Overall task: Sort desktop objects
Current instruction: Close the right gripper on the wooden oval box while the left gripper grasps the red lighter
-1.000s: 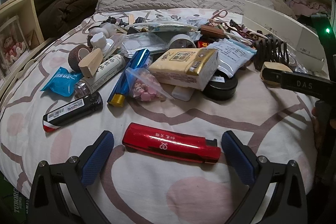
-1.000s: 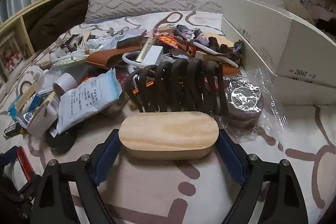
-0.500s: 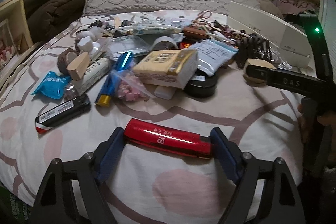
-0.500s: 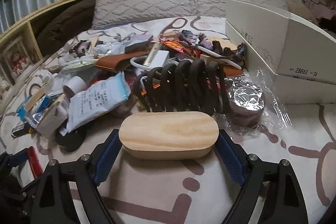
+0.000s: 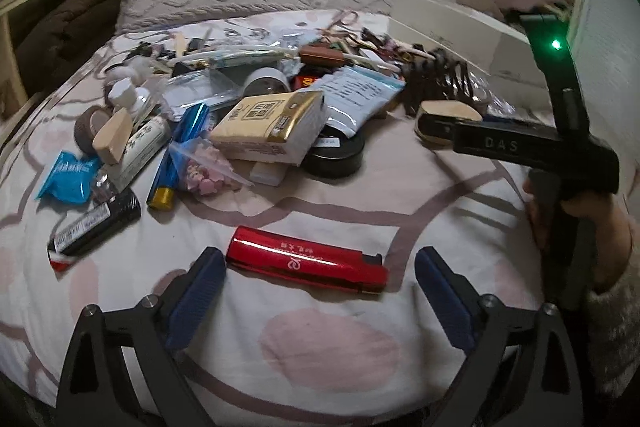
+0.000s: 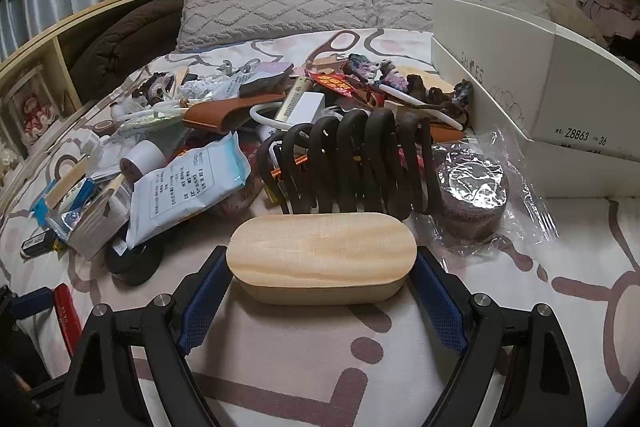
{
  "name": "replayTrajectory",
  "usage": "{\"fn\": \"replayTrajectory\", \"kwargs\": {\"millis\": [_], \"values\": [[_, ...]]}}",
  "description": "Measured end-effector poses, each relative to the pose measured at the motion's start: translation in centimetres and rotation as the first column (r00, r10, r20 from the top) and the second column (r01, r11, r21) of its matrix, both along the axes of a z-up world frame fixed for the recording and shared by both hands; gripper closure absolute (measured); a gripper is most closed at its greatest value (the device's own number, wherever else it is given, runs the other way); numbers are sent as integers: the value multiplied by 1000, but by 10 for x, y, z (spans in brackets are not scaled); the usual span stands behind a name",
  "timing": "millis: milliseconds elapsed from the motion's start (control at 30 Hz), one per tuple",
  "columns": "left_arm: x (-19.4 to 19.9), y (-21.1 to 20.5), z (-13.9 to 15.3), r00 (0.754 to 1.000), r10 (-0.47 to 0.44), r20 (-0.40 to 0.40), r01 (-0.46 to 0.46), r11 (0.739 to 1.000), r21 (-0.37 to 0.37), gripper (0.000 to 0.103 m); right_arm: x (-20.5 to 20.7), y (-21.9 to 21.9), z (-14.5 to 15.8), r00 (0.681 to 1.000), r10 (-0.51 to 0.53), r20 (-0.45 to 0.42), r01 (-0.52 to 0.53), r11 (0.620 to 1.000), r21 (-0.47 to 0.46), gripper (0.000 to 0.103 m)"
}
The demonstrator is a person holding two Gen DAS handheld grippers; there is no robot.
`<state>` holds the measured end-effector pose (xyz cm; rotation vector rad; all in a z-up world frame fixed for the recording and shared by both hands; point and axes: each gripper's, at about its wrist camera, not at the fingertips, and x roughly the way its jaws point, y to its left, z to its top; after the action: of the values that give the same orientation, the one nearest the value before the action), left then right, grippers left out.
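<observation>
Here, red lighter [image 5: 306,261] between opening left tongs [image 5: 316,291], untouched on right

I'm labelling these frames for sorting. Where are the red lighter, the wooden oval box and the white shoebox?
red lighter [image 5: 306,259]: left wrist view, middle of its red body.
wooden oval box [image 6: 320,247]: right wrist view, centre of its lid.
white shoebox [image 6: 540,87]: right wrist view, its near side wall.

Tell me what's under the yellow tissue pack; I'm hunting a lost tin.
The tissue pack overlaps a round black tin and a pale flat item. Whatever lies deeper under it is covered.
</observation>
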<state>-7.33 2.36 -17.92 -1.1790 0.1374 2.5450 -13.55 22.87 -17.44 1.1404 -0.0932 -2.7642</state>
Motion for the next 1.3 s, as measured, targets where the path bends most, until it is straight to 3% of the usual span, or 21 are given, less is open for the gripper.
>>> {"fn": "replayTrajectory", "kwargs": {"millis": [267,533,667,800,1300], "values": [[-14,-3,-3,994,-70,90,71,997,-11,6,0,0,0,1000,0,0,0,1000,0,14],[-9,14,-10,989,-120,84,129,985,-116,8,2,-1,0,1000,1,0,-1,1000,-5,14],[-10,14,-12,990,-115,83,125,983,-133,8,1,-1,0,1000,0,-2,0,1000,-9,14],[-9,9,-10,993,-95,73,104,987,-122,19,2,-4,1,1000,-3,-1,3,1000,12,14],[-7,16,-1,1000,-17,8,17,995,-102,20,14,-1,6,1000,16,-10,-16,1000,22,14]]}}
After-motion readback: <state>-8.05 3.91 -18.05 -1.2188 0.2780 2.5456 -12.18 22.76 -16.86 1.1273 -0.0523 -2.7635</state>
